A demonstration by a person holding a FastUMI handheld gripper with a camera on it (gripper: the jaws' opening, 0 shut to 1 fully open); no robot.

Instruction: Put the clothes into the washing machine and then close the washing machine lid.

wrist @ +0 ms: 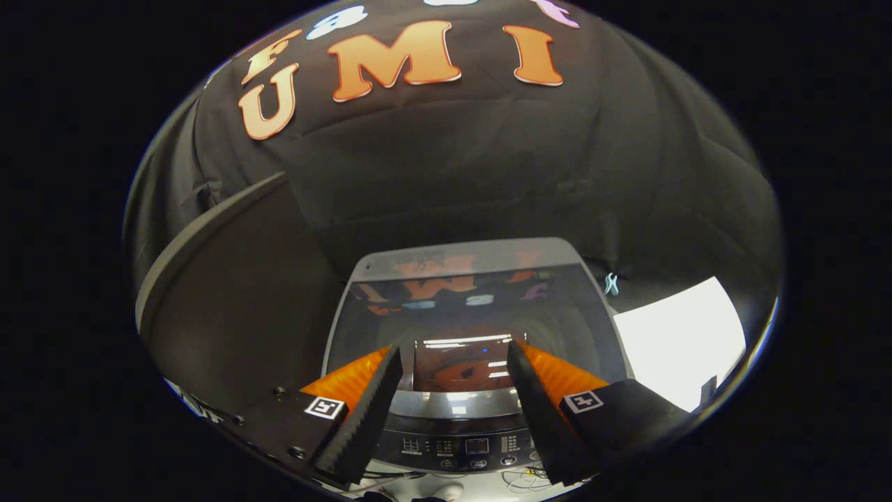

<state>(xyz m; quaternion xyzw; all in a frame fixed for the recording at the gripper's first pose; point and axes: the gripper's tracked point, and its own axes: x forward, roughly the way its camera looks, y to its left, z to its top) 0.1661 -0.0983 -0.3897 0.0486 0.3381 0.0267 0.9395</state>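
A top-loading washing machine point(460, 251) stands below me against the booth's black cloth wall. Its dark glass lid point(474, 307) lies flat and shut, and its glossy surface mirrors the lights and the wall. The control panel point(460, 443) with buttons and a small display runs along the machine's front edge, between my fingers. My gripper point(454, 352) hovers above the front part of the lid. It is open, with a wide gap and nothing between its fingers.
A large dark grey curved panel point(230, 293) rises close to the machine's left side. A bright white surface point(679, 341) lies to its right. A small pale clip point(611, 283) hangs on the cloth wall behind. Thin cables point(523, 477) lie in front of the machine.
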